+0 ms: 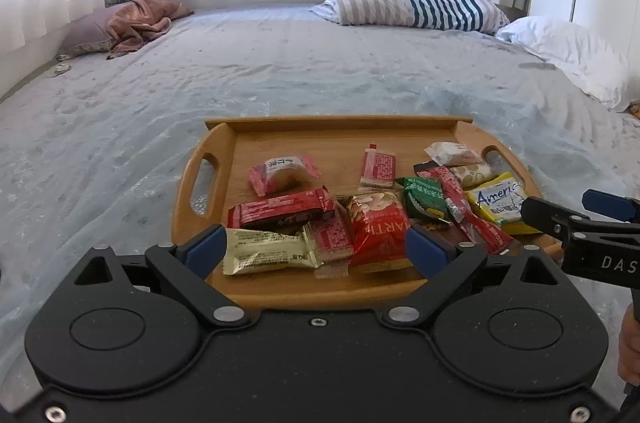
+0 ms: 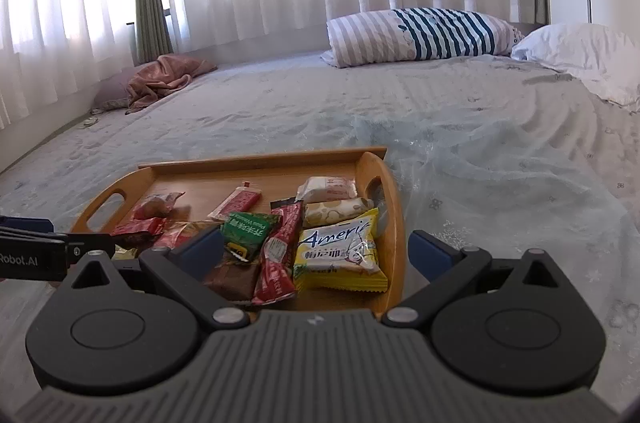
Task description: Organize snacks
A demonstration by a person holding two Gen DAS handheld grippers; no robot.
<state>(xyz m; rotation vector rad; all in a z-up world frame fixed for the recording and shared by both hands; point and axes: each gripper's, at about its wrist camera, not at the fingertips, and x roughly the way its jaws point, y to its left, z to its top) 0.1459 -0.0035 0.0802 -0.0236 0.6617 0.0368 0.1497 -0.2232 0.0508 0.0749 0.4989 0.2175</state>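
Note:
A wooden tray (image 1: 344, 133) with cut-out handles lies on the bed and holds several wrapped snacks. Among them are a cream-gold bar (image 1: 266, 251), a red nut bag (image 1: 378, 227), a dark red bar (image 1: 280, 211), a green packet (image 1: 424, 199) and a yellow "America" packet (image 1: 500, 201). My left gripper (image 1: 318, 249) is open and empty, just above the tray's near edge. My right gripper (image 2: 318, 249) is open and empty over the tray's right end (image 2: 394, 223), with the yellow packet (image 2: 340, 251) between its fingers. It shows from the side in the left wrist view (image 1: 560, 213).
The bed (image 1: 280, 71) has a pale blue-grey patterned sheet. A striped pillow (image 1: 412, 1) and a white pillow (image 1: 568, 51) lie at the far right. A pink blanket on a mauve pillow (image 1: 136, 21) lies at the far left. White curtains hang behind.

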